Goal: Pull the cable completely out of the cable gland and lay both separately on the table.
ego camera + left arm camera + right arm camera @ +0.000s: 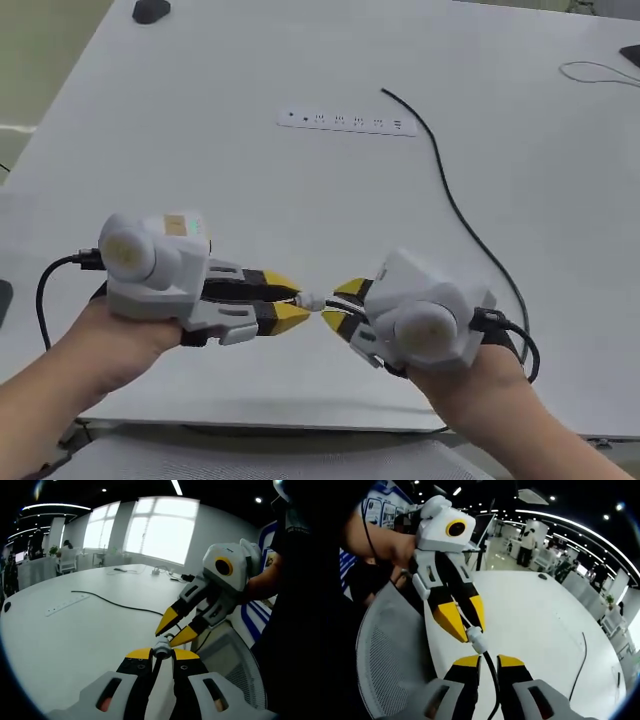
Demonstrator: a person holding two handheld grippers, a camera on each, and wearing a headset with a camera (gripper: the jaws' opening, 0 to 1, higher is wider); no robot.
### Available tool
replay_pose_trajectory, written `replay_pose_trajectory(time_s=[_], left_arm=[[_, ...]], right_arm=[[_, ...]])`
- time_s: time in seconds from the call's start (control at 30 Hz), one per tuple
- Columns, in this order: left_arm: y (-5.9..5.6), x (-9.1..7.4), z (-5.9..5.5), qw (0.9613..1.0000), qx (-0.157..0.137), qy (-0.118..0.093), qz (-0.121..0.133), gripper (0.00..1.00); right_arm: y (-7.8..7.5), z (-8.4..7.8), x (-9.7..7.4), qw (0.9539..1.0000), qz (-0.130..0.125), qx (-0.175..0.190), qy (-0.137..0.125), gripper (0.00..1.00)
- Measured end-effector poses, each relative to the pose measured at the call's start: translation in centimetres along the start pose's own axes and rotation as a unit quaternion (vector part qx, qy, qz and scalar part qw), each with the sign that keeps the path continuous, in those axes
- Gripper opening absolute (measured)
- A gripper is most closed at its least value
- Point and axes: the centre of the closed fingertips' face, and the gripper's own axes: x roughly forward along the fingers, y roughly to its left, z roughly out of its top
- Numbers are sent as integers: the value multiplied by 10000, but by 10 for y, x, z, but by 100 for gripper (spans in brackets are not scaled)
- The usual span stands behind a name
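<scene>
Over the front of the white table (300, 200), my two grippers meet tip to tip. The left gripper (298, 303) is shut on a small white cable gland (311, 300); in the left gripper view the gland (161, 649) sits between my yellow tips (140, 653). A thin black cable (491, 680) leaves the gland (475, 639) and runs between the jaws of my right gripper (489, 661), which is shut on it just behind the gland. In the head view the right gripper (333, 304) is almost touching the gland.
A white power strip (346, 122) lies mid-table, and a long black lead (455, 205) runs from it to the right front edge. A dark mouse (150, 10) sits far back left. A grey mesh chair (390, 650) stands below the table's near edge.
</scene>
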Motion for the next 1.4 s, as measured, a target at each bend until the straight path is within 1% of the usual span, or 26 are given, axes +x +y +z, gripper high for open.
replay_pose_trajectory(time_s=[0.1, 0.23, 0.3, 0.43, 0.5, 0.57, 0.63, 0.77, 0.83, 0.87, 0.9, 0.93, 0.97, 1.0, 1.07, 1.1, 1.13, 1.17, 1.2, 1.23, 1.3, 1.33, 1.4], left_arm=[[0, 0, 0, 10000, -11, -12, 7, 15], [0, 1, -2, 10000, -21, 13, -3, 15], [0, 1, -2, 10000, -25, 11, -8, 15], [1, 1, 0, 10000, -36, -40, 4, 15], [1, 1, 0, 10000, -52, -44, 6, 15], [2, 2, 1, 10000, -43, -54, 18, 15], [3, 1, 1, 10000, -57, -59, 23, 15], [4, 0, 3, 9999, -57, -107, 57, 15], [4, -1, 3, 9999, -57, -117, 77, 15], [4, -1, 3, 9999, -60, -111, 83, 15], [4, -1, 3, 9999, -51, -104, 98, 15], [5, -2, 3, 9999, -47, -108, 107, 15], [5, -2, 3, 9999, -59, -111, 113, 15], [5, -3, 3, 9999, -57, -109, 117, 15], [4, -3, 2, 9999, -48, -97, 121, 15], [4, -3, 1, 9999, -53, -94, 122, 15], [3, -3, 0, 9999, -57, -89, 123, 15], [3, -3, -1, 9999, -57, -88, 121, 15], [3, -3, -1, 9999, -63, -88, 118, 15], [2, -3, -2, 9999, -70, -94, 118, 15], [2, -3, -3, 9998, -97, -101, 110, 15], [2, -3, -3, 9998, -91, -104, 114, 15], [2, -3, -3, 9998, -98, -101, 114, 15]], right_arm=[[0, -1, 1, 10000, 6, -34, -8, 3], [1, -3, 2, 9999, 17, 100, -20, 2], [1, -3, 2, 9999, 8, 111, -41, 2], [-2, -4, 1, 9997, -100, 188, -101, 1], [-4, -7, 2, 9995, -103, 296, -106, 1], [-8, -10, 2, 9992, -159, 369, -86, 1], [-12, -14, 1, 9985, -182, 514, -59, 0], [-19, -20, -2, 9961, -271, 833, -116, 0], [-21, -25, -2, 9930, -284, 1138, -144, 0], [-22, -27, -1, 9918, -306, 1231, -161, 0], [-25, -32, -1, 9912, -339, 1275, -115, 0], [-27, -35, -1, 9895, -381, 1392, -120, 0], [-29, -40, -1, 9854, -413, 1645, -158, 0], [-29, -42, 0, 9835, -399, 1757, -170, 0], [-32, -51, 0, 9811, -456, 1876, -138, 0], [-33, -56, 1, 9790, -455, 1985, -119, 0], [-33, -58, 2, 9778, -454, 2042, -118, 0], [-34, -63, 2, 9739, -475, 2215, -105, 0], [-35, -66, 2, 9719, -500, 2300, -93, 0], [-37, -70, 2, 9674, -538, 2472, -110, 0], [-37, -77, 3, 9575, -519, 2837, -82, 0], [-38, -82, 3, 9513, -535, 3036, -57, 0], [-40, -89, 4, 9455, -558, 3207, -24, 0]])
